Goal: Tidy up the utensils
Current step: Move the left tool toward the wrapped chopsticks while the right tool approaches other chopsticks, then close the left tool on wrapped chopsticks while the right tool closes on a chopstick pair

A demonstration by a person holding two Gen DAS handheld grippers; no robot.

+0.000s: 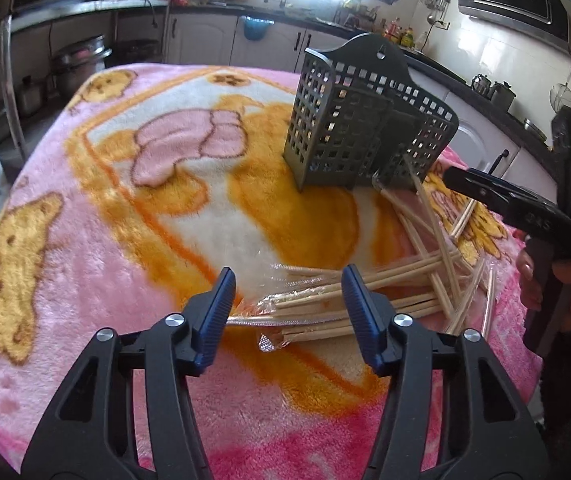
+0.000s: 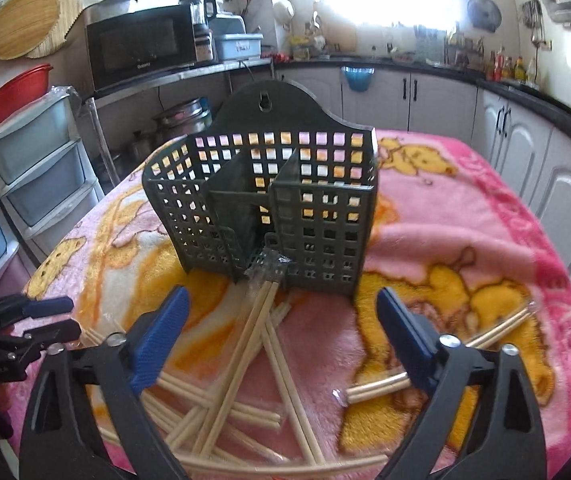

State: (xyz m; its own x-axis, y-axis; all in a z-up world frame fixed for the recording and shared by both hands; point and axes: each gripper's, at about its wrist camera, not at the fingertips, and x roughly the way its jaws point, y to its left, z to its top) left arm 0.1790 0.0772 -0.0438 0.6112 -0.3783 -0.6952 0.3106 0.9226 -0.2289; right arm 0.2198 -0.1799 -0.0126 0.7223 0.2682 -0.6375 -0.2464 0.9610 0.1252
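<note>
From the left wrist, the left gripper [image 1: 287,300] is seen unclenched over wrapped chopsticks [image 1: 365,300], which are scattered on the blanket [image 1: 85,220] just in front of the basket [image 1: 365,120].

From the right wrist, the right gripper [image 2: 281,332] is held wide apart, grasping nothing, before the basket [image 2: 269,200]; one pair of chopsticks [image 2: 245,344] is leaned against its front.

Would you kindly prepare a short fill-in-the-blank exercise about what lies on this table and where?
1. The dark perforated plastic utensil holder stands on a fluffy ____ cartoon blanket.
2. The loose pale wooden chopsticks lie ____ the holder, on the blanket.
3. The left hand-held gripper has ____ finger pads.
4. The holder's compartments are ____.

Missing words: pink; outside; blue; empty
</note>
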